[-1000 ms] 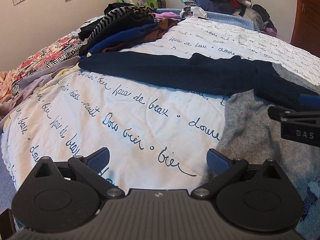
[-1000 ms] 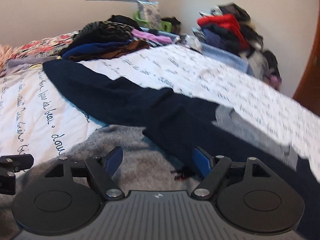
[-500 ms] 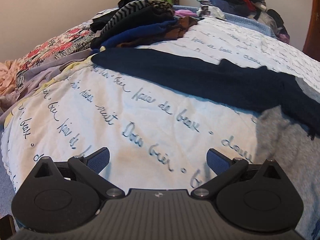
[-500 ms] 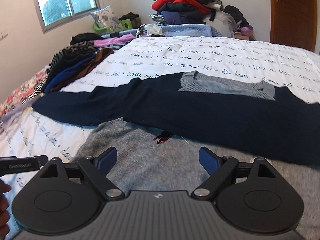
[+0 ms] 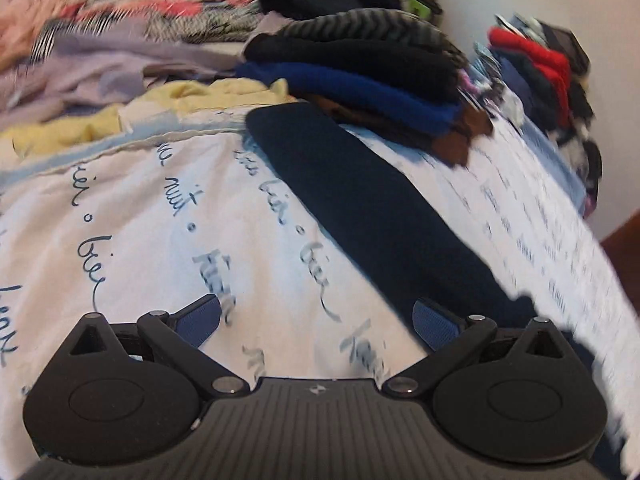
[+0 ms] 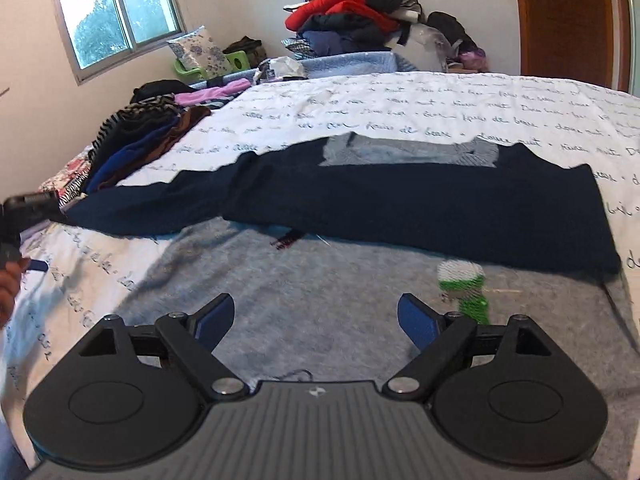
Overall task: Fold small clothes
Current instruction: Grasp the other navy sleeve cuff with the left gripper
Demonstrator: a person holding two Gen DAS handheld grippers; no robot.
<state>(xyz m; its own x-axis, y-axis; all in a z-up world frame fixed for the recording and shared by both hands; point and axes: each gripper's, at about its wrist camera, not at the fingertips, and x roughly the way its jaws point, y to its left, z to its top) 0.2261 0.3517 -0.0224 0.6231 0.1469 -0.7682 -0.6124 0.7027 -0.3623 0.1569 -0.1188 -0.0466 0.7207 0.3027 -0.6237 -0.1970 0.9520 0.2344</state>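
A sweater with a grey body [image 6: 320, 280] and a navy upper band [image 6: 400, 208] lies flat on the white script-printed quilt [image 6: 440, 100]. A green and white patch [image 6: 464, 284] shows on the grey part. Its navy sleeve [image 5: 360, 208] stretches out towards a stack of folded clothes. My left gripper [image 5: 316, 312] is open above the quilt, its right finger [image 5: 432, 324] over the sleeve's edge, with nothing between the jaws. My right gripper [image 6: 316, 304] is open over the grey body and holds nothing. A hand [image 6: 8, 284] shows at the left edge of the right wrist view.
Folded clothes [image 5: 360, 72] are stacked by the sleeve's end. Loose yellow, lilac and floral garments [image 5: 120, 60] lie beyond the quilt's edge. Another heap of clothes [image 6: 352, 20] sits past the far end of the bed, near a wooden door [image 6: 568, 20].
The left gripper has swept left along the navy sleeve towards its end and rolled. The right gripper has levelled out over the grey body and its jaws stand wider. The sweater has not moved.
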